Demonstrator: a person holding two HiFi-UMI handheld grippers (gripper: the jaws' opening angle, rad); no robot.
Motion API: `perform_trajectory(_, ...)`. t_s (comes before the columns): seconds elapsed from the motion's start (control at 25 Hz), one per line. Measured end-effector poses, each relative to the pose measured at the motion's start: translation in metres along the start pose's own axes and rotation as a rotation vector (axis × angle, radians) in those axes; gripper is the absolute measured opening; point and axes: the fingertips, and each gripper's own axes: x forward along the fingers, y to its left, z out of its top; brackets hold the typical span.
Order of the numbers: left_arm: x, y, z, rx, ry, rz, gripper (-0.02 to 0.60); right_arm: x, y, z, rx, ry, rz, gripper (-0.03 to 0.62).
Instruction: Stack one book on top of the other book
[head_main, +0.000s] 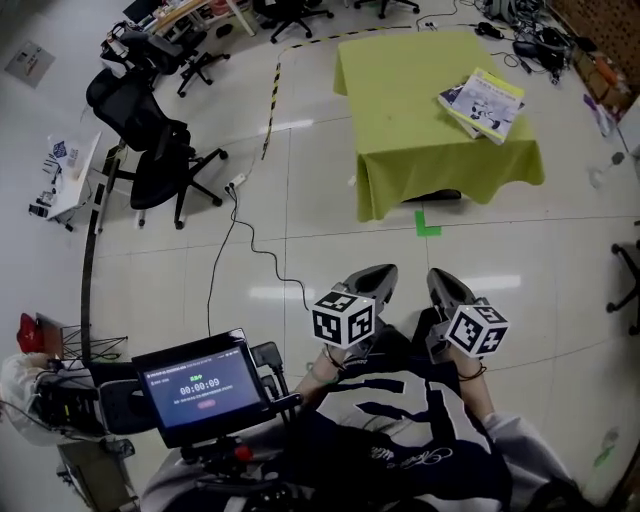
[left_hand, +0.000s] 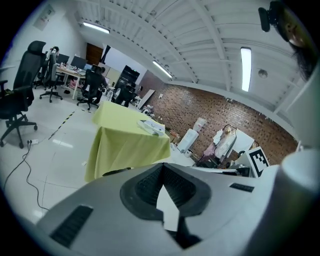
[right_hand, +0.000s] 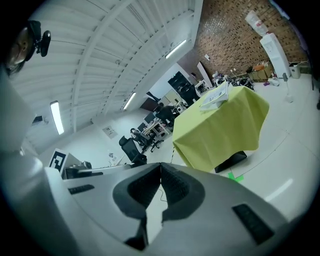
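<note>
Two books lie overlapping near the right edge of a table with a yellow-green cloth, far ahead of me across the floor. The top one has a pale cover with a yellow strip. They show small in the left gripper view as books and in the right gripper view as books. My left gripper and right gripper are held close to my body, side by side, both shut and empty, well short of the table.
Black office chairs stand at the left, with a cable trailing over the white floor. A green tape mark lies by the table's near edge. A screen on a cart sits at my lower left. Clutter lines the far right wall.
</note>
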Motion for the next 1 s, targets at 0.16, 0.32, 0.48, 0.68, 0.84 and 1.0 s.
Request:
perform_trajectory(0.16, -0.018, 0.003, -0.004, -0.04, -0.029, -0.004, 0.005, -0.009, 0.019, -0.013, -0.019, 0.019, 0.009, -0.011)
perform_trajectory(0.32, -0.019, -0.014, 0.001, -0.052, -0.07, -0.031, 0.005, -0.023, 0.025, -0.005, -0.052, 0.013, 0.021, -0.011)
perform_trajectory(0.48, -0.011, -0.036, 0.008, -0.033, -0.077, -0.055, 0.005, -0.041, 0.024, 0.007, -0.06, -0.007, 0.038, -0.011)
perform_trajectory(0.68, 0.009, -0.065, 0.006, -0.039, -0.072, -0.079, 0.005, -0.074, 0.004, 0.008, -0.062, 0.004, 0.011, -0.011)
perform_trajectory(0.84, 0.027, -0.096, -0.007, -0.026, -0.022, -0.124, 0.005, -0.102, -0.011, 0.017, -0.056, -0.03, -0.024, -0.011)
perform_trajectory(1.0, 0.041, -0.12, -0.012, -0.01, 0.005, -0.154, 0.005, -0.119, -0.022, 0.024, -0.049, -0.058, -0.037, -0.011)
